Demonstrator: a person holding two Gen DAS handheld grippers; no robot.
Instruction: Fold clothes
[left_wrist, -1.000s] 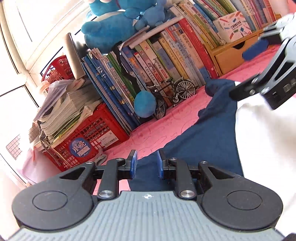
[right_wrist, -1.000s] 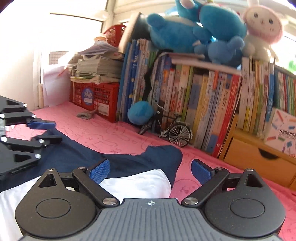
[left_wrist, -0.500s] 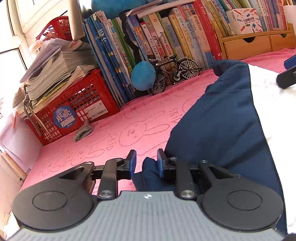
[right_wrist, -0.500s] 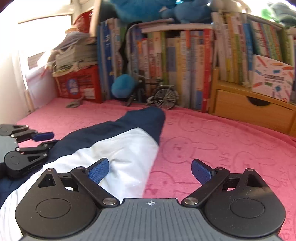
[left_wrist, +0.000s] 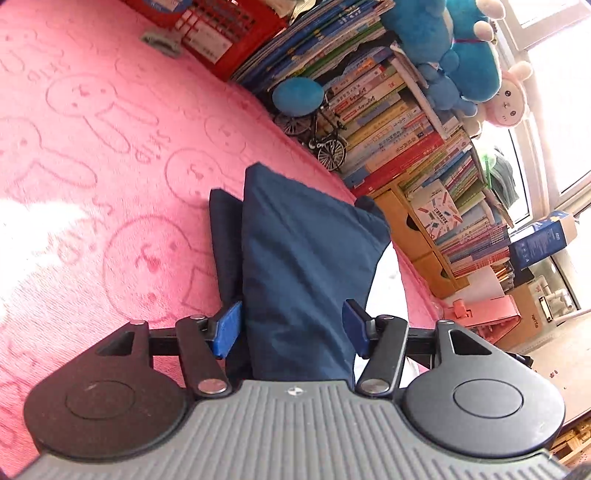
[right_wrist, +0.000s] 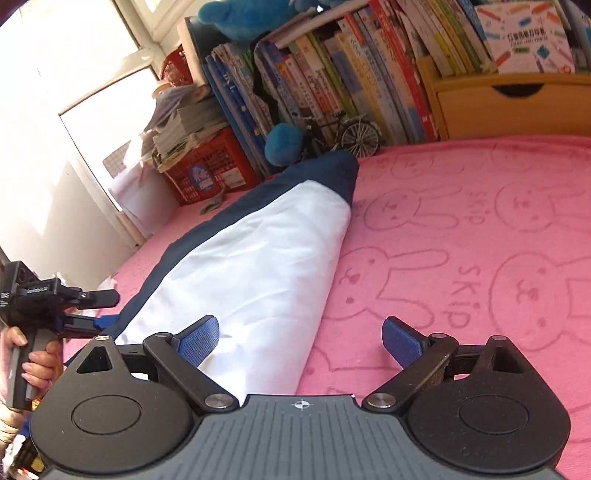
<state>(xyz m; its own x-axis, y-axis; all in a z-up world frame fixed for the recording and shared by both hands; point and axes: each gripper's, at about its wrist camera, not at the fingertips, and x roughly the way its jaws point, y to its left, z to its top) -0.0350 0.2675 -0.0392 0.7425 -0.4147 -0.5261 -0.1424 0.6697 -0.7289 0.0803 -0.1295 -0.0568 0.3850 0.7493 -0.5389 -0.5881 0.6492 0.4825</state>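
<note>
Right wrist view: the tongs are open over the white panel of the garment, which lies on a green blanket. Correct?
Not quite. The blanket is pink with rabbit outlines, not green, as the right wrist view shows. The rest holds: the right tongs are open over the white panel of the navy-and-white garment.

1. The folded navy-and-white cotton garment (right_wrist: 258, 258) lies on the pink rabbit-print fleece blanket (right_wrist: 461, 240), running from near to far.
2. The right gripper (right_wrist: 299, 338) is at the garment's near end, with its left finger over the cloth and its right finger over the blanket.
3. The left gripper (right_wrist: 105, 310) is at the garment's near left edge.
4. At the blanket's far edge stands the row of upright paperback books (right_wrist: 332, 74), with the small black metal model bicycle (right_wrist: 343, 133) before them.
5. Left of the books sits the red plastic lattice crate (right_wrist: 207, 170), with stacked papers on it.
6. Right of the books stands the wooden drawer box (right_wrist: 509, 107).
</note>
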